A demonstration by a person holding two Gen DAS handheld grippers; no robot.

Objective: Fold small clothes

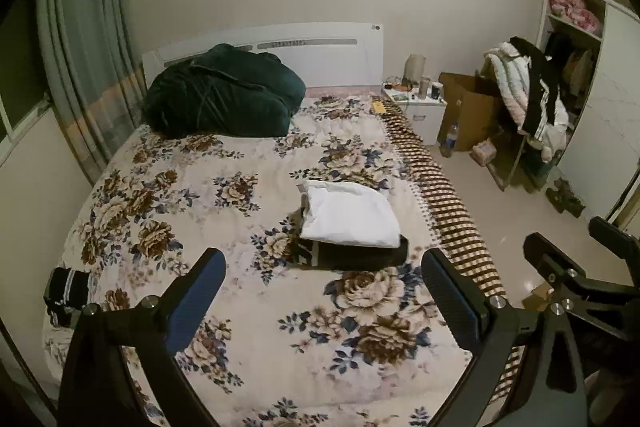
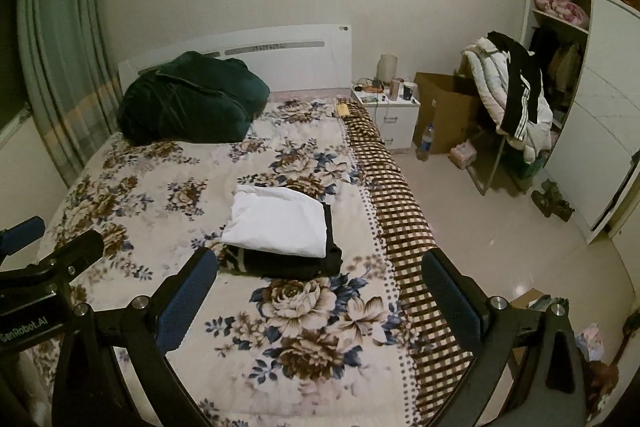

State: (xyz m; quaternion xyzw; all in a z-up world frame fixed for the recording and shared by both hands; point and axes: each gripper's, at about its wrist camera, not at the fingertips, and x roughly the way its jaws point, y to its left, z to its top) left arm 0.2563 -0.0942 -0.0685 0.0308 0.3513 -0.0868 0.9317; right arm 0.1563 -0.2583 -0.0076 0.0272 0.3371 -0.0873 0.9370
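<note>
A folded white garment (image 1: 348,213) (image 2: 276,223) lies on top of a folded black garment (image 1: 356,254) (image 2: 288,261) on the floral bedspread (image 1: 200,187) (image 2: 168,195), near the bed's right side. A small black garment with white stripes (image 1: 66,293) lies at the bed's left edge. My left gripper (image 1: 324,291) is open and empty, held above the bed short of the stack. My right gripper (image 2: 320,287) is open and empty, also above the bed just short of the stack. Each gripper shows at the side of the other's view.
A dark green bundle of bedding (image 1: 222,95) (image 2: 192,99) lies by the headboard. A white nightstand (image 1: 420,107) (image 2: 390,111), a cardboard box (image 1: 468,115), a chair piled with clothes (image 1: 528,99) (image 2: 512,91) and a wardrobe (image 2: 592,107) stand to the right on the tiled floor.
</note>
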